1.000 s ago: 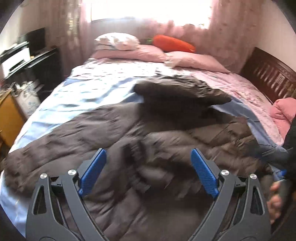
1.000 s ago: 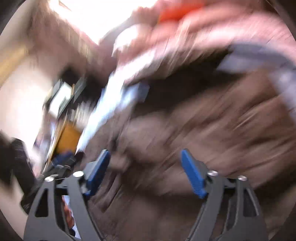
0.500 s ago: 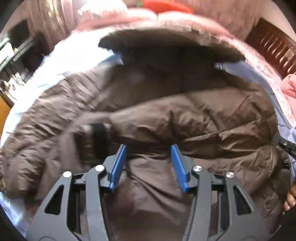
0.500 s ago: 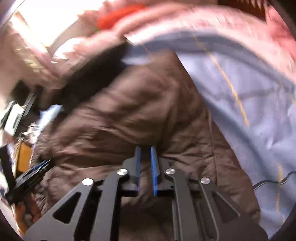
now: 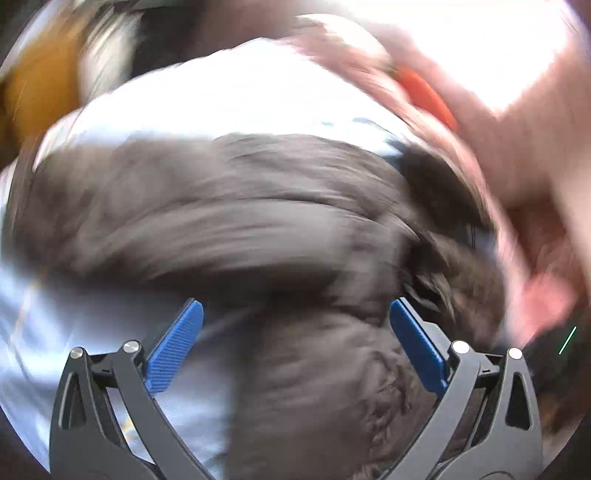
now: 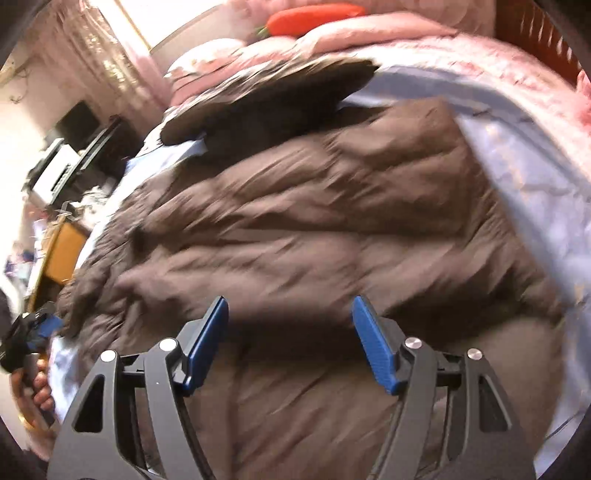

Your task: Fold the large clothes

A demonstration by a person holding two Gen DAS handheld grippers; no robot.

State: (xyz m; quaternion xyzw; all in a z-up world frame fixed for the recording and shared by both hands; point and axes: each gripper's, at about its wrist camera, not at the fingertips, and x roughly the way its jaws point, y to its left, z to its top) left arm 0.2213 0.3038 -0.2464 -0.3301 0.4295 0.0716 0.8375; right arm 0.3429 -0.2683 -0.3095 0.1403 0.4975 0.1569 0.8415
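Left hand-held gripper (image 5: pixel 295 332) spread wide, empty, right hand-held gripper (image 6: pixel 290 332) likewise, above brown padded coat (image 6: pixel 314 221), pale sheet (image 6: pixel 535 177) bare beyond its right edge.

Brown coat (image 6: pixel 314 229) covers the bed (image 6: pixel 535 155); bare sheet beside it.

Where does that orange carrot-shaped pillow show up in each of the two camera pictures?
Left wrist view: carrot pillow, a blurred orange streak, upper right, beyond the brown coat.
Right wrist view: carrot pillow, top centre, on the pink pillows.
Shared landmark: the brown coat, spread on the bed in both.
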